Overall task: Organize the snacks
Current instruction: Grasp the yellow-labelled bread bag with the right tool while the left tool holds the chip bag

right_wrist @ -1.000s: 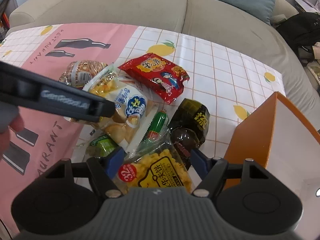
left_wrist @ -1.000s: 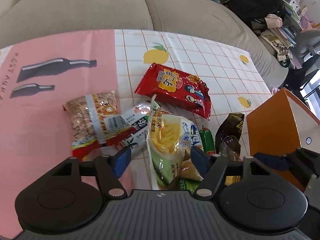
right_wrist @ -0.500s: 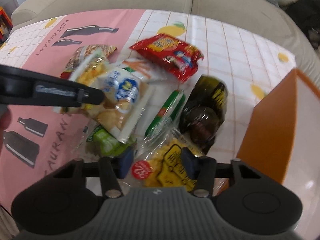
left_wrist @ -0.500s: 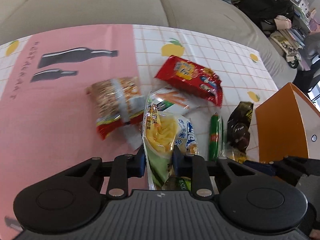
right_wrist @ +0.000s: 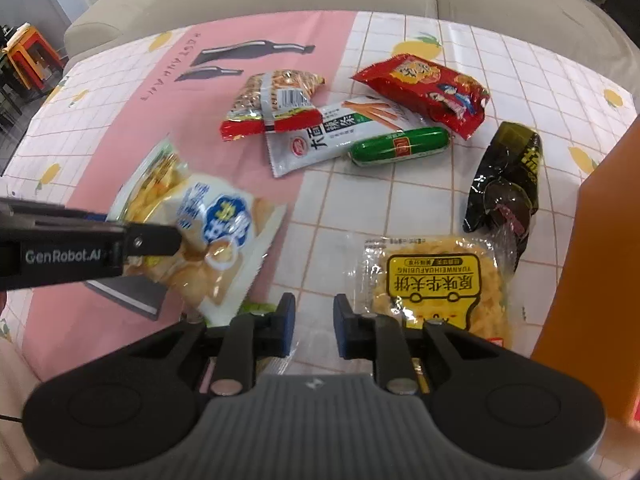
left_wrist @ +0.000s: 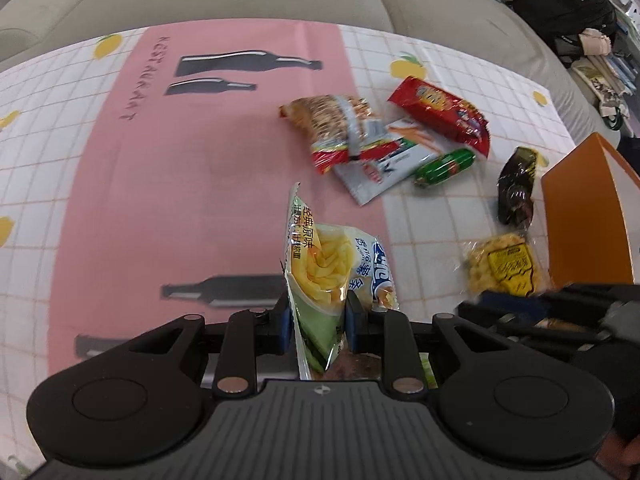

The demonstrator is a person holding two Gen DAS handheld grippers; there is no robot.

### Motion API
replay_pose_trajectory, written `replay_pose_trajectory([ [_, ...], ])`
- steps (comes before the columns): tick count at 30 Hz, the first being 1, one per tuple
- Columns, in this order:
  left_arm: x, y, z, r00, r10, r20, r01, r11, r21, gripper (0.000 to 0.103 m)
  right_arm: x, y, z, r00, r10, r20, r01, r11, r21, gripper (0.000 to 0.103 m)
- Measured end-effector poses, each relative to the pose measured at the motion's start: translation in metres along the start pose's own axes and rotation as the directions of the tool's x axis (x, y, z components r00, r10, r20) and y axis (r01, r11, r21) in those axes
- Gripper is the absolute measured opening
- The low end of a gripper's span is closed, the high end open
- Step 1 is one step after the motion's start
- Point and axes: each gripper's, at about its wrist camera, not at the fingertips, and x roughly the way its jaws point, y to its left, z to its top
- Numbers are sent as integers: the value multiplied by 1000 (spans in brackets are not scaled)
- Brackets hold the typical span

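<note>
Left wrist view: left tongs (left_wrist: 316,318) clamped on chip bag (left_wrist: 336,264), bag upright, lifted over pink strip of tabletop (left_wrist: 180,184). Right wrist view: right tongs (right_wrist: 314,326) closed together, nothing held; yellow cracker pack (right_wrist: 436,280) just beside right pad, flat on tabletop. Beyond: green sausage (right_wrist: 400,146), red bag (right_wrist: 424,88), nut bag (right_wrist: 272,98), black pack (right_wrist: 508,184). Orange box (right_wrist: 600,240) at right edge.
</note>
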Motion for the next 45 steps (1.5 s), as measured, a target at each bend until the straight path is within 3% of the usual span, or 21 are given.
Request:
replay_pose_trajectory([
  [3, -6, 2, -6, 1000, 22, -20, -21, 1000, 21, 28, -18, -4, -4, 999, -19, 35, 19, 1000, 0, 30],
  [9, -2, 10, -17, 999, 9, -54, -10, 1000, -27, 32, -44, -20, -21, 997, -48, 63, 46, 998, 33, 38],
  [13, 4, 12, -23, 998, -2, -70, -2, 998, -57, 54, -47, -21, -36, 998, -44, 53, 42, 998, 40, 47],
  [16, 8, 15, -24, 997, -8, -81, 1, 996, -86, 61, -42, -21, -42, 998, -47, 45, 46, 998, 41, 47],
  [19, 12, 18, -24, 997, -11, -83, 2, 993, -118, 64, -37, -19, -39, 994, -89, 59, 88, 996, 24, 54],
  [20, 13, 19, -24, 996, -16, -85, 5, 992, -127, 64, -35, -20, -37, 992, -104, 69, 103, 995, 17, 67],
  [21, 14, 20, -24, 996, -19, -86, 8, 991, -134, 64, -33, -20, -35, 990, -121, 78, 120, 993, 11, 73],
  [28, 22, 25, -23, 996, -31, -88, 15, 985, -172, 66, -1, -28, -10, 982, -187, 28, 187, 982, 15, 75],
  [30, 24, 25, -22, 995, -34, -89, 18, 984, -175, 66, 9, -31, -7, 979, -202, 6, 201, 979, 24, 82],
  [33, 24, 24, -21, 996, -37, -84, 22, 984, -175, 62, 18, -32, -6, 976, -215, -8, 216, 976, 27, 84],
  [35, 24, 22, -20, 996, -49, -75, 36, 985, -171, 47, 20, -32, -6, 977, -212, -6, 212, 977, 27, 85],
  [38, 21, 17, -19, 997, -45, -63, 35, 989, -145, 35, 22, -31, -7, 977, -214, -7, 214, 976, 23, 85],
  [43, 17, 7, -19, 998, -35, -43, 30, 994, -107, 27, 24, -31, -10, 975, -224, -1, 224, 974, 22, 83],
  [45, 15, 5, -18, 999, -31, -36, 27, 995, -101, 25, 23, -29, -11, 969, -249, 3, 249, 968, 12, 73],
])
